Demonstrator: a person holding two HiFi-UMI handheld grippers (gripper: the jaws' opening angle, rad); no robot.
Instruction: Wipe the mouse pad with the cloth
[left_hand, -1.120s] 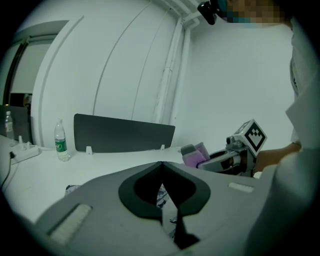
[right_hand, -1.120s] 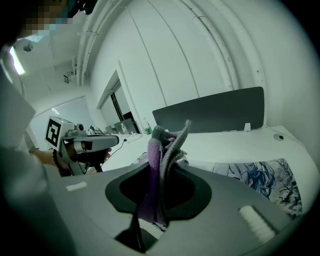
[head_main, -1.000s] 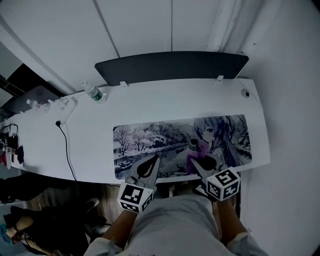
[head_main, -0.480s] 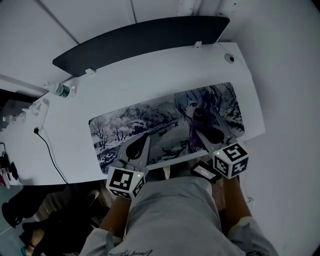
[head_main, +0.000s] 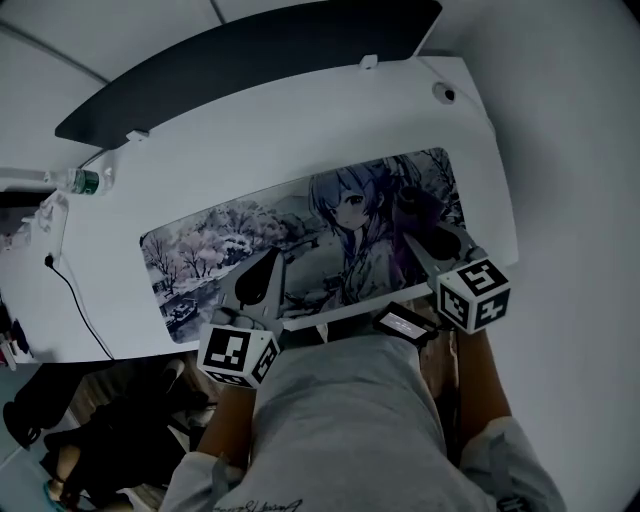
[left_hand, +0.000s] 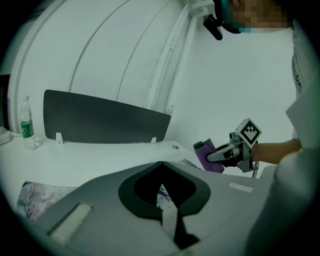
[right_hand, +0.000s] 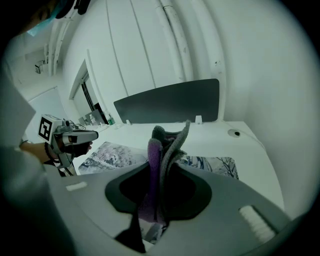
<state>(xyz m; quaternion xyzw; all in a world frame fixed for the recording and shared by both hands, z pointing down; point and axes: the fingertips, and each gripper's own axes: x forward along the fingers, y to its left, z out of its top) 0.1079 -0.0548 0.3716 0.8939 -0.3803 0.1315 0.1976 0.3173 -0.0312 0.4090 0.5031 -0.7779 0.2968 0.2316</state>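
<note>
The right gripper (right_hand: 161, 159) was clamped on a folded purple-and-grey cloth (right_hand: 159, 150). Its jaws stood only as far apart as the bunched fabric forced them, with the folds sticking up past the tips. That firm pinch probably served to leave a pad of cloth free for rubbing. In the head view the right gripper (head_main: 418, 222) carried the cloth (head_main: 408, 203) over the right end of the long, printed fabric mouse pad (head_main: 240, 245), above the drawn figure. Whether the cloth pressed on the surface I could not tell.

The left gripper (left_hand: 162, 165) had its jaws together on nothing. It sat low over the near left part of the mouse pad (left_hand: 31, 199), likely to steady it or simply to keep clear of the stroke.

The mouse pad lay flat along the front of the white rectangular desk (head_main: 260, 165). A dark curved panel (head_main: 250, 58) stood at the desk's back edge, and a clear plastic bottle (head_main: 80, 182) at its far left.
</note>
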